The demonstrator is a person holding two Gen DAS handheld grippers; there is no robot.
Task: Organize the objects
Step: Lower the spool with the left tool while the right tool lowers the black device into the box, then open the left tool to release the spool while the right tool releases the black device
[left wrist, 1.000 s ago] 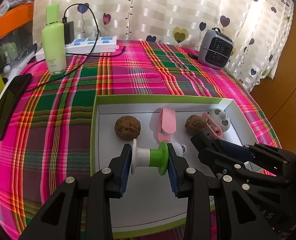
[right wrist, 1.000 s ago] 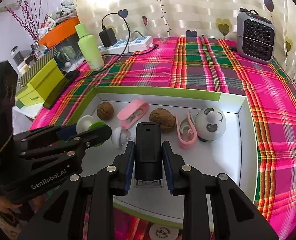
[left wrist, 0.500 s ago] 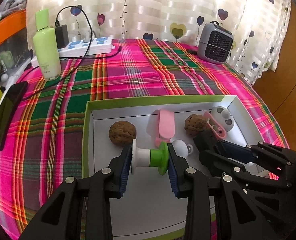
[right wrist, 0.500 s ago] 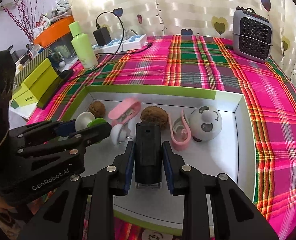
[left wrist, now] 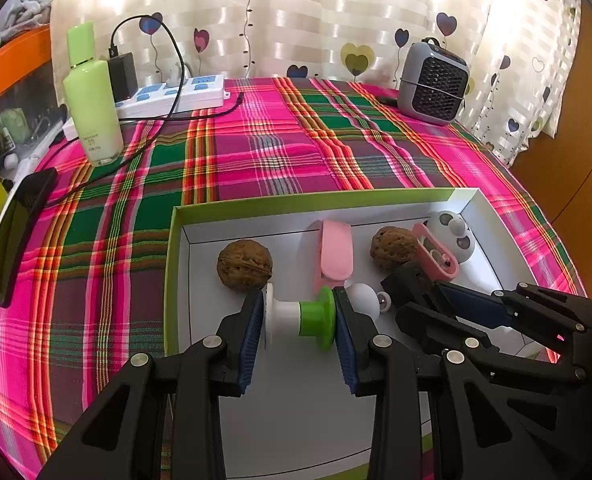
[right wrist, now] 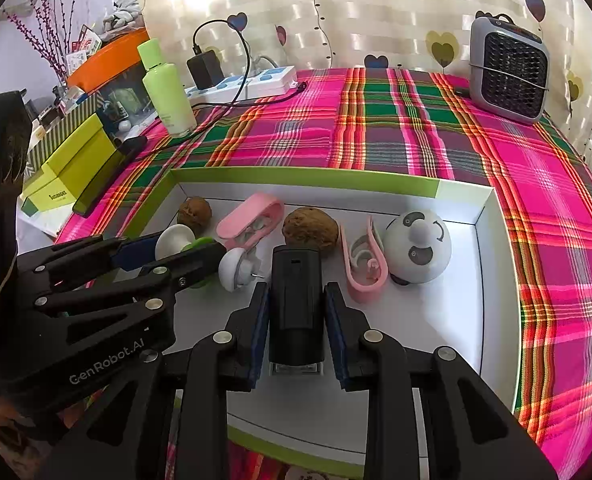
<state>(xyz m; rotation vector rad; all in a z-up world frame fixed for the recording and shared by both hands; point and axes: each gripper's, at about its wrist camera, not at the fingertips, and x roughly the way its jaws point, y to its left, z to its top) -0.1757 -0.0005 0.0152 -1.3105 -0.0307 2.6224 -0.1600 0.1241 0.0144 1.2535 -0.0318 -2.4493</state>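
Note:
My left gripper (left wrist: 300, 320) is shut on a white and green spool (left wrist: 298, 318), held over the white tray (left wrist: 177, 264) with a green rim. My right gripper (right wrist: 296, 312) is shut on a black rectangular device (right wrist: 296, 300) over the same tray (right wrist: 492, 304). In the tray lie two walnuts (left wrist: 244, 264) (right wrist: 310, 230), two pink clips (left wrist: 334, 254) (right wrist: 366, 266), a white panda-face ball (right wrist: 418, 252) and a small white knob (right wrist: 233, 268). The left gripper also shows in the right wrist view (right wrist: 191, 254).
The tray sits on a pink and green plaid cloth (left wrist: 275, 148). At the back stand a green bottle (left wrist: 91, 108), a power strip with charger (left wrist: 167, 94) and a grey fan heater (left wrist: 434, 80). A black phone (left wrist: 15, 232) and yellow-green boxes (right wrist: 67, 164) lie left.
Both grippers keep their hold. The view has shifted slightly: both grippers have drawn back and a little left over the tray's near half.

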